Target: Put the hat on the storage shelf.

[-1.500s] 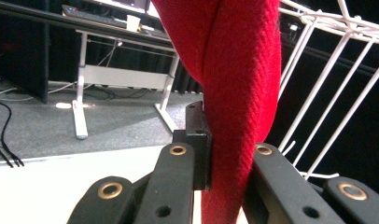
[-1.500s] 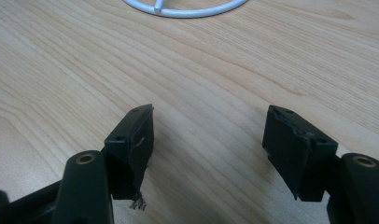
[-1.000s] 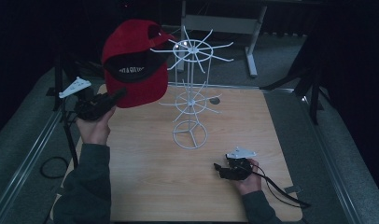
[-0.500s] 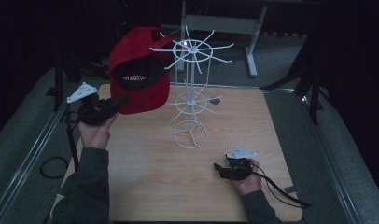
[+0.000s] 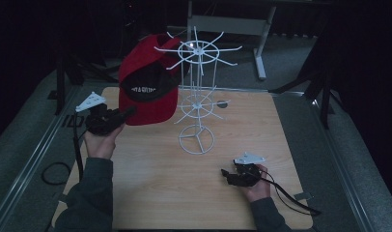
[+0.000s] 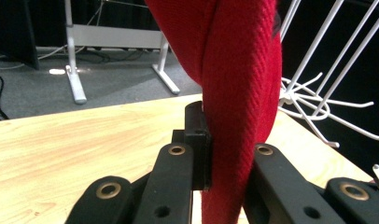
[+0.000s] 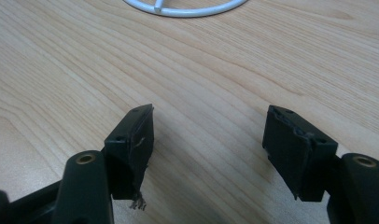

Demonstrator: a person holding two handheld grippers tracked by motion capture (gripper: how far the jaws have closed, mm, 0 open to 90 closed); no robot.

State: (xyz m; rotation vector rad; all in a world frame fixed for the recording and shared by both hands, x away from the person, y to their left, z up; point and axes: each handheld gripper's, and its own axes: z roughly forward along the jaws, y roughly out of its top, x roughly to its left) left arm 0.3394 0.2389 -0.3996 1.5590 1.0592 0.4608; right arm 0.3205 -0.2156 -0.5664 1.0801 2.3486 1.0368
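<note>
Black gripper [image 5: 129,112], brass screws; grey sleeves [image 5: 90,193].

My right gripper [image 7: 208,140] hangs low over the wooden table [image 7: 61,56], jaws wide apart, nothing between them; the white wire ring base [image 7: 187,10] lies ahead.

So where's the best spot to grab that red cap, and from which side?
Probably the brim, edge-on from the side nearest the person. The red cap hangs against the white wire rack with its brim pointing down and out, flat and thin enough to fit between two jaws. The left gripper is clamped on it that way; the rounded crown would likely squash.
</note>
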